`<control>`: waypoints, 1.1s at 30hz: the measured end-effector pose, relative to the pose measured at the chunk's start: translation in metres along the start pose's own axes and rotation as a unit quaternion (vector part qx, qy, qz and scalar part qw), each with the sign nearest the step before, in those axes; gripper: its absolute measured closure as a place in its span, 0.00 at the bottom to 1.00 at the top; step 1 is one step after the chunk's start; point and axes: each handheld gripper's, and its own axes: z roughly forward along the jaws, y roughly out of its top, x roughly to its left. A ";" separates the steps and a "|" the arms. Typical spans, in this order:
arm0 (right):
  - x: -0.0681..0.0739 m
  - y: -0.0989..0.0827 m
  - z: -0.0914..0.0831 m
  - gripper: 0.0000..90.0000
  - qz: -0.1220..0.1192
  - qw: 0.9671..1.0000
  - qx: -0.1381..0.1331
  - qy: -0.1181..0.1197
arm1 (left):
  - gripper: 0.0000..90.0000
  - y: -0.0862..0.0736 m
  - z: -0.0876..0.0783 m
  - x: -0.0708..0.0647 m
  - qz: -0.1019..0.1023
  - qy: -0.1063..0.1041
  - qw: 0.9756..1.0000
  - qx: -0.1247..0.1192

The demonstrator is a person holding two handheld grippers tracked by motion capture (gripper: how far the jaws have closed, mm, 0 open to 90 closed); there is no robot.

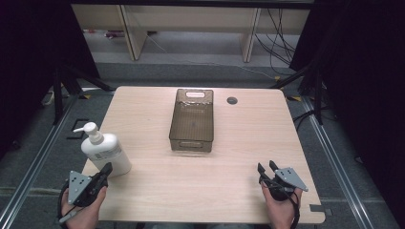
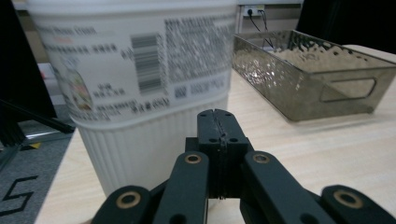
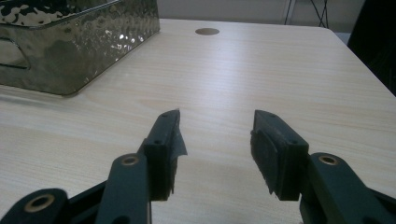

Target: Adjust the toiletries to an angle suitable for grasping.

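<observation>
**A:** At the near left corner of the table point(image 1: 143, 191), your left gripper point(image 1: 106, 170) sits with its jaws pressed together, tips just beside the bottle point(image 1: 107, 152). It grips nothing. In the left gripper view the closed tips point(image 2: 215, 122) point straight at the bottle's ribbed lower wall point(image 2: 140, 144).

**B:** So which step am I in?

**A:** The approach, I'd judge. The bottle stands upright on the near left of the table, untouched or barely touched; I can't tell whether the tips make contact. Your next move calls for spreading those jaws wide enough to take the body, then closing across it low down, below the label.

**B:** How does the bottle look?

**A:** White plastic, broad and flattish, with a pump head point(image 1: 90, 129) whose spout points left. A printed label with a barcode point(image 2: 147, 63) wraps the upper part; vertical ribs run below. It may be top-heavy if gripped too low.

**B:** And farther right?

**A:** The smoky clear bin point(image 1: 192, 120) lies empty mid-table, well apart from the bottle, a likely drop place. At the near right, your right gripper point(image 1: 267, 168) rests with jaws apart, holding nothing, over bare wood.
</observation>
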 end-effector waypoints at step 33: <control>0.004 0.000 -0.001 0.58 0.018 1.000 0.003 -0.002 | 0.97 0.015 0.003 0.027 -0.025 0.068 0.997 -0.016</control>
